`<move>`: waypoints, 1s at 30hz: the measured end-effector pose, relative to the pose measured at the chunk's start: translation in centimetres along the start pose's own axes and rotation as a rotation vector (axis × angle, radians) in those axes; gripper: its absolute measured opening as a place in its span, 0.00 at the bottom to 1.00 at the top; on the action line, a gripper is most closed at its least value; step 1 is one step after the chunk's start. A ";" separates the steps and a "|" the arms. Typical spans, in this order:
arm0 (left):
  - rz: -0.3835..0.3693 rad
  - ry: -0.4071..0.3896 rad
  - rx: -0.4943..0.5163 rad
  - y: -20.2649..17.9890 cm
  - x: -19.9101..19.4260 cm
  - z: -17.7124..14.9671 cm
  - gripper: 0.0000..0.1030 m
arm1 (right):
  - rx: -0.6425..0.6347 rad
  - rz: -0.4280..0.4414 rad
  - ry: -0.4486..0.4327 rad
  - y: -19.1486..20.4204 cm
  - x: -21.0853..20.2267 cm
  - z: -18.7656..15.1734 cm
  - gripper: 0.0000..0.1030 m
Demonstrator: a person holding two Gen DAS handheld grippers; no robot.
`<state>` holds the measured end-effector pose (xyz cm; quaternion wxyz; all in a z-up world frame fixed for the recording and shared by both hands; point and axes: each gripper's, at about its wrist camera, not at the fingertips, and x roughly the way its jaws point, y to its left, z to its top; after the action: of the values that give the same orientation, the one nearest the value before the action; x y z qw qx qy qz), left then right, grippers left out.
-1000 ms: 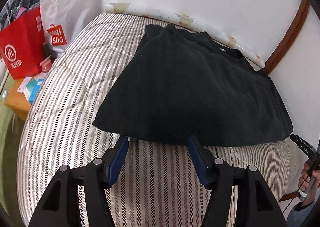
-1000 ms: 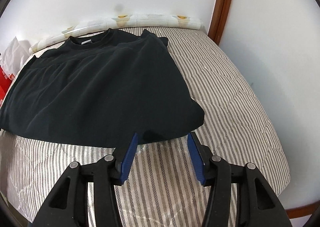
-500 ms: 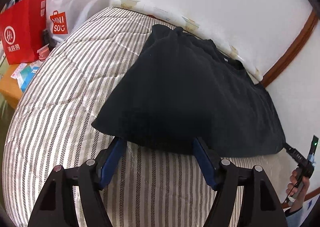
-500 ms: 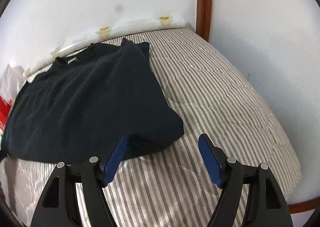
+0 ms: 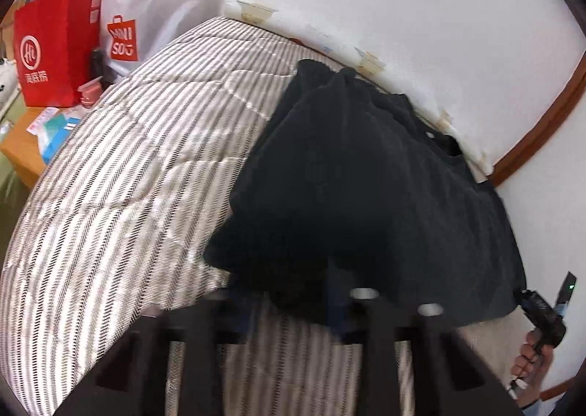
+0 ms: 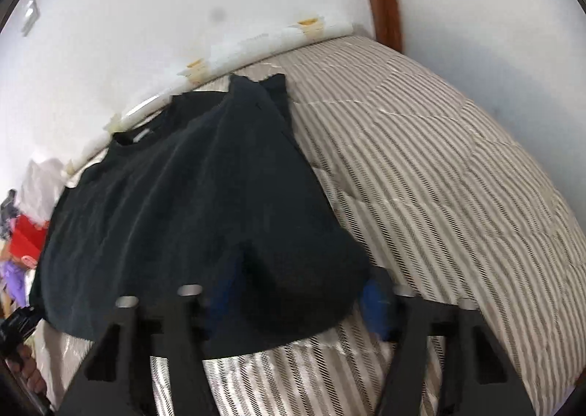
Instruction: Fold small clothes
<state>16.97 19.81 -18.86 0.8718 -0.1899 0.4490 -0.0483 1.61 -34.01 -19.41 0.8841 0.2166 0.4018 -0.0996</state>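
Bags, red [image 5: 55,49] and white [image 5: 154,2], stand at ten o'clock beside the striped bed [image 5: 128,177]. Black shirt [image 5: 366,196] lies flat mid-bed. Left gripper [image 5: 293,302] is closing on its near hem at six o'clock; right gripper [image 6: 293,298] is closing, hem corner between its jaws.

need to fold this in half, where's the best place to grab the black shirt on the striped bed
Take the black short-sleeved shirt by its near hem, one gripper toward each bottom corner, coming from the foot side. It lies flat on the striped quilted bed, collar at the wall, so the hem is the free edge. The left gripper and right gripper are closing there with hem cloth between their jaws.
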 end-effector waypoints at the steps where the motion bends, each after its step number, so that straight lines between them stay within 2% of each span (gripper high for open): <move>1: 0.022 -0.013 0.019 -0.4 -0.3 0.0 0.14 | -0.007 0.006 -0.011 0.0 -0.3 0.0 0.28; 5: 0.059 -0.043 0.076 -1.4 -1.4 -0.6 0.12 | -0.011 0.031 -0.020 -0.3 -1.1 0.1 0.24; 14: 0.044 -0.041 0.097 -1.1 -4.4 -3.6 0.11 | -0.045 0.004 -0.013 -0.3 -2.7 -0.9 0.24; 17: 0.044 -0.034 0.098 -1.0 -4.8 -4.3 0.12 | -0.070 -0.031 0.005 0.0 -3.3 -1.4 0.31; 19: 0.030 -0.023 0.075 -0.6 -4.9 -4.6 0.13 | -0.080 -0.092 0.005 0.2 -4.3 -1.6 0.37; 20: 0.021 -0.016 0.060 -0.4 -4.9 -4.8 0.13 | -0.087 -0.117 -0.008 0.5 -4.9 -1.6 0.37; 22: 0.003 0.000 0.037 0.1 -4.9 -4.9 0.16 | -0.120 -0.164 -0.051 1.5 -6.4 -1.3 0.37; 24: -0.017 0.009 0.018 0.6 -5.0 -5.1 0.18 | -0.158 -0.175 -0.097 3.5 -7.8 -1.1 0.39; 26: -0.024 0.018 0.011 1.1 -5.3 -5.3 0.24 | -0.214 -0.145 -0.120 6.4 -8.7 -1.1 0.48; 30: -0.010 0.032 0.032 1.8 -6.4 -5.9 0.33 | -0.338 -0.069 -0.131 13.1 -8.1 -2.1 0.56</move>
<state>8.26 21.40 -17.76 0.8671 -0.1773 0.4612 -0.0629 -0.56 -21.40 -10.59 0.9282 0.0441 0.3618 -0.0747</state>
